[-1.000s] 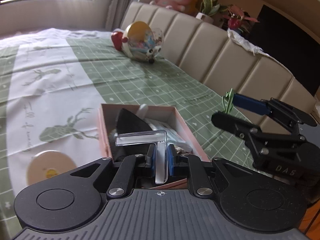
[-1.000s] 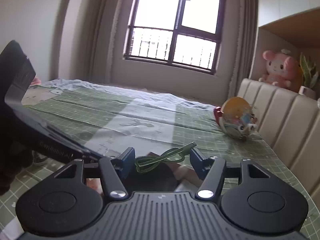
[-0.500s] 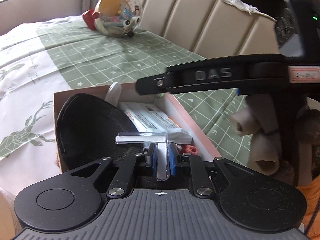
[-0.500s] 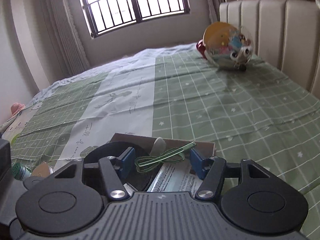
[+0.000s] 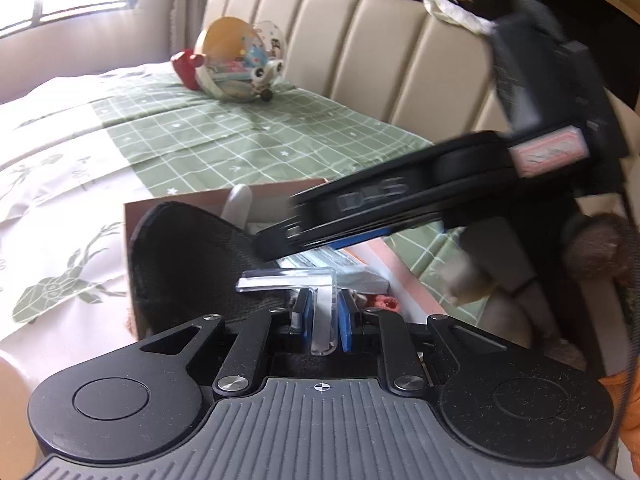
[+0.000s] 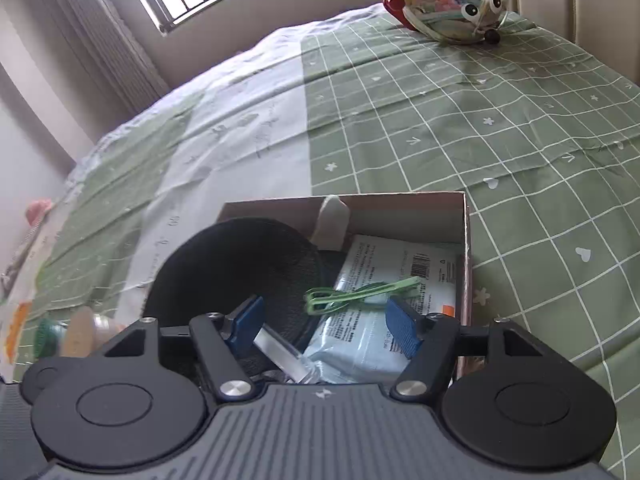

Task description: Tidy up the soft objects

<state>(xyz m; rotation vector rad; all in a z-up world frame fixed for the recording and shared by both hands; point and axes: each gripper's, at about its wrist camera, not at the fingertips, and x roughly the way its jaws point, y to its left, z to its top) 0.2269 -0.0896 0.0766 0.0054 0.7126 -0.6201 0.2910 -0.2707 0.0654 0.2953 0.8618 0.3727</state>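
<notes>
A pink cardboard box (image 6: 466,240) lies on the bed and holds a black fabric item (image 6: 240,264), a blue-white soft packet (image 6: 384,280) and a white sock-like piece (image 6: 332,216). My right gripper (image 6: 326,322) is open above the box, with a green elastic band (image 6: 360,292) hanging between its blue pads. My left gripper (image 5: 322,314) is shut on a clear plastic T-shaped piece (image 5: 312,292) at the near end of the box (image 5: 132,216). The right gripper's body (image 5: 400,208) crosses the left wrist view above the box.
A round toy bag with eyes (image 6: 448,0) sits far back by the padded headboard (image 5: 360,48). Small items including a bottle (image 6: 76,336) lie left of the box. A brown plush (image 5: 592,248) is at the right. The green grid bedspread (image 6: 480,120) surrounds the box.
My right gripper has moved forward and tilted down over the box with the green band still between its pads. My left gripper stayed shut on the clear piece.
</notes>
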